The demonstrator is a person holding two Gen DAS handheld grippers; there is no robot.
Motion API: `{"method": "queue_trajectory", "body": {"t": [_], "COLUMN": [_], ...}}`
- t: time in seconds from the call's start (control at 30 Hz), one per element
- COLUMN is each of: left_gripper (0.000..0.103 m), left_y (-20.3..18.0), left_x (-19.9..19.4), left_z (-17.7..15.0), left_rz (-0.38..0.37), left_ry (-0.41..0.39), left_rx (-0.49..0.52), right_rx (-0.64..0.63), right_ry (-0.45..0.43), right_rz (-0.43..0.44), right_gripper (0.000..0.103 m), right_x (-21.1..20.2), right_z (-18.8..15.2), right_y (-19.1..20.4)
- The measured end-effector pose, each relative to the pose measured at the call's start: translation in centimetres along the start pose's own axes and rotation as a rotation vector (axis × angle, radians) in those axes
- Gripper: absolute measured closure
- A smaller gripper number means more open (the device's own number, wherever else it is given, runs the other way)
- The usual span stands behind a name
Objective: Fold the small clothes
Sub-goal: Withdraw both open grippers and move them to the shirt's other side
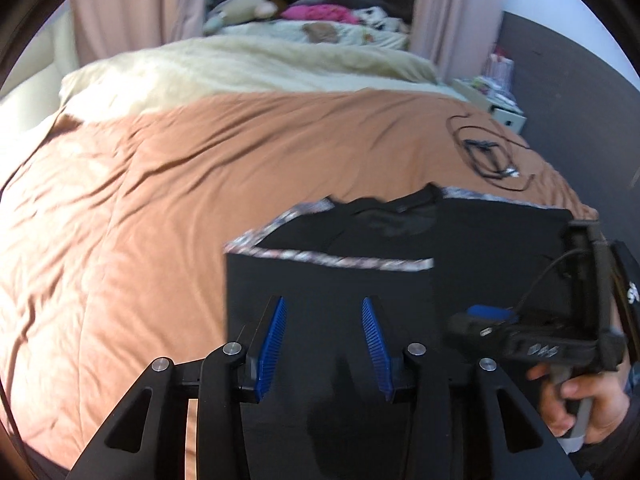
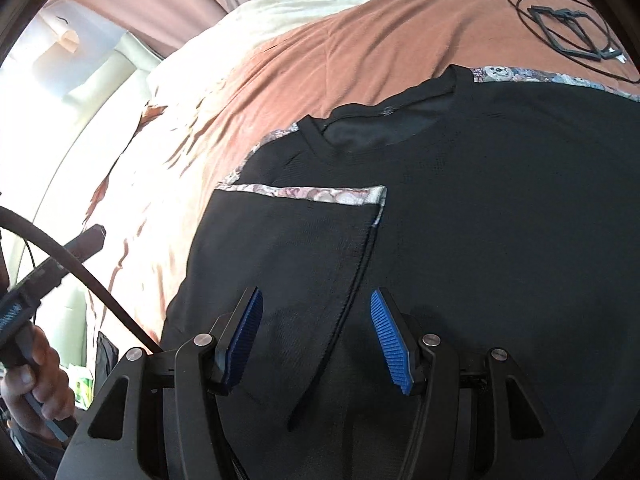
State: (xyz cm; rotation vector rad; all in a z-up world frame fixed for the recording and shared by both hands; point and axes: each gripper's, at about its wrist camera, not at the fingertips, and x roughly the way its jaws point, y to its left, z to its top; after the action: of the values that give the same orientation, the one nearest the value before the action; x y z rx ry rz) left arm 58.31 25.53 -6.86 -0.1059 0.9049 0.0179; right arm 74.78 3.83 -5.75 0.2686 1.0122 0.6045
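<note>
Shirt half folded, both sets of fingers released above it

Shirt (image 1: 400, 264), black with patterned trim, lies flat on the bed (image 1: 120, 220), with its left side already turned over onto the middle. The left gripper (image 1: 324, 344) hangs over that folded flap with its fingers (image 1: 272, 344) apart and nothing between them. The right gripper (image 2: 316, 340) is likewise released, its fingers (image 2: 390, 344) straddling the flap's ribbed edge (image 2: 352, 280) without pressing it.

Risk, as I judge it: the flap is loose, so a finger brushing its edge on the way past could drag it back open or wrinkle it. Closing on one layer only would lift the flap alone and skew the fold. A coiled cable (image 2: 568, 28) lies well beyond the collar, clear of the work.
</note>
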Motion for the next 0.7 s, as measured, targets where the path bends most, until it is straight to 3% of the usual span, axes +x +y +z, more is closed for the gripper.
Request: {"method": "queue_trajectory", "body": {"t": [0.2,0.4,0.47,0.57,0.7], "left_gripper": [0.061,0.064,0.070,0.080,0.099], "left_y": [4.3,6.9,7.4,8.3,8.8], "left_x": [2.6,5.4,6.2,7.3,7.5], "left_z": [-2.8,-5.2,-5.9,-6.8,-8.1], "left_rz": [0.068,0.076,0.083,0.075,0.097], "left_ry": [0.066,0.114,0.129,0.154,0.164], "left_rx": [-0.087,-0.140,-0.149,-0.178,-0.207], "right_rx": [0.002,-0.023,-0.041,-0.047,-0.069], "right_ry": [0.027,0.019,0.010,0.007,0.007], "right_rz": [-0.051,-0.080,-0.099,-0.110,-0.140], "right_gripper": [0.049,0.049,0.054,0.071,0.099], "right_x": [1.4,3.5,4.2,5.2,6.4], "right_z": [-0.3,0.1,0.5,1.1,1.9], "right_y": [-0.5,-0.3,0.1,0.4,0.6]}}
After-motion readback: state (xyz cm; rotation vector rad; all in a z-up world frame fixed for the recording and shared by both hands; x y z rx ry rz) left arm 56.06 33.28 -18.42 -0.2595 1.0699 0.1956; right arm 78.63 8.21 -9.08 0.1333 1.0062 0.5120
